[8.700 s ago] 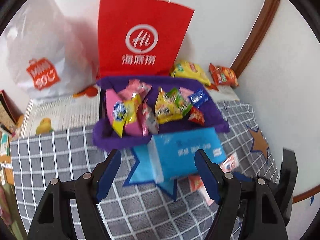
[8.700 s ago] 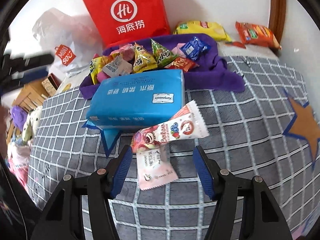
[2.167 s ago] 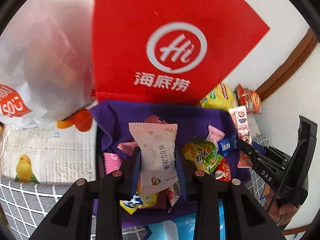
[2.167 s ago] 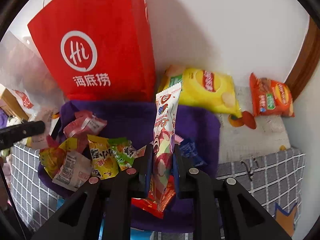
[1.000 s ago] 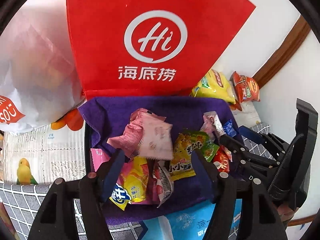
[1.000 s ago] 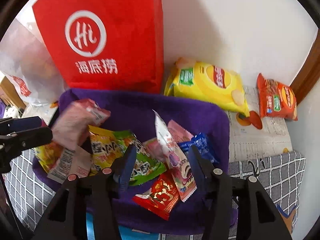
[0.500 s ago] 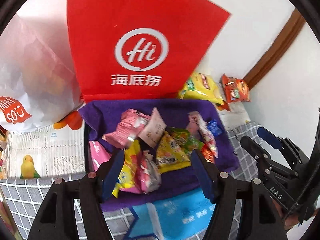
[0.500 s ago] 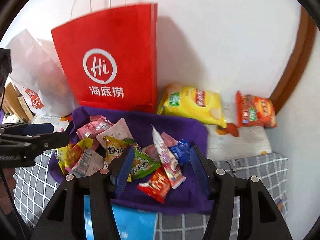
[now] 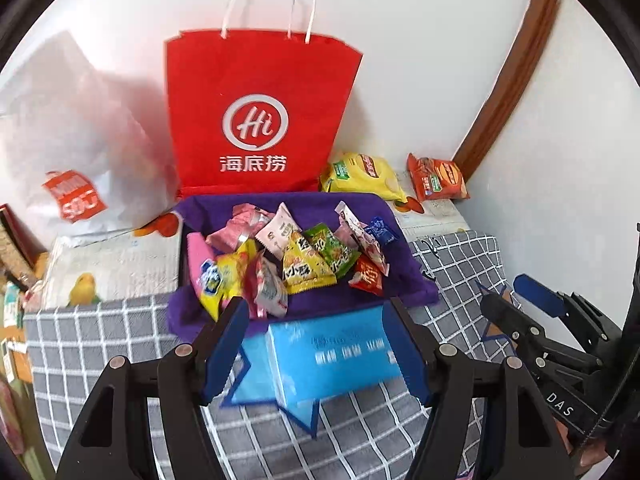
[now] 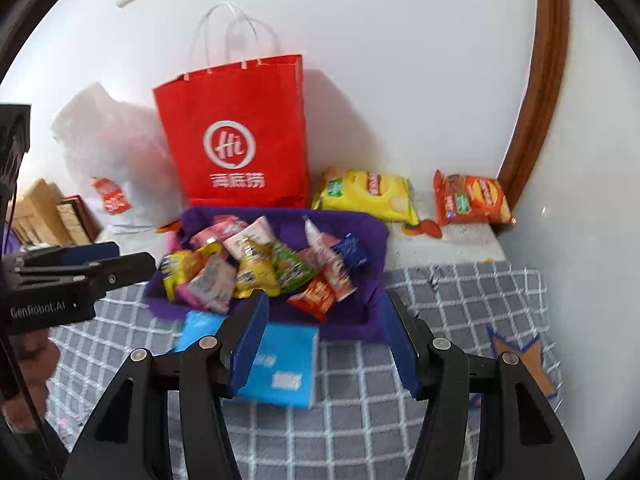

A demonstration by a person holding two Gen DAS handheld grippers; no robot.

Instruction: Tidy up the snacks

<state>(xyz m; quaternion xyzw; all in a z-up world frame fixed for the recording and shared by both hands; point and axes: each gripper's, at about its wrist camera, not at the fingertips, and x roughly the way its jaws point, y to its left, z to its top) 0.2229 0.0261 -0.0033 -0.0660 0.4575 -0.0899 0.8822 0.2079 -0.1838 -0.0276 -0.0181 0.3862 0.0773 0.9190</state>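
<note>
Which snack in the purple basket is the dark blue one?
The small dark blue packet at the basket's right back corner, beside the long pink-and-white packet. The rest are pink, yellow, green or red.

A purple tray [image 9: 404, 280] holds yellow, green, pink, red and blue snack packets [image 9: 304, 264], with a light blue tissue pack [image 9: 336, 360] in front on a grey cloth [image 9: 100, 344] checked with white lines. Behind stand a red paper bag [image 9: 256, 120] with a white logo, a yellow chip bag [image 10: 368, 194] and an orange one [image 10: 472, 200].
</note>
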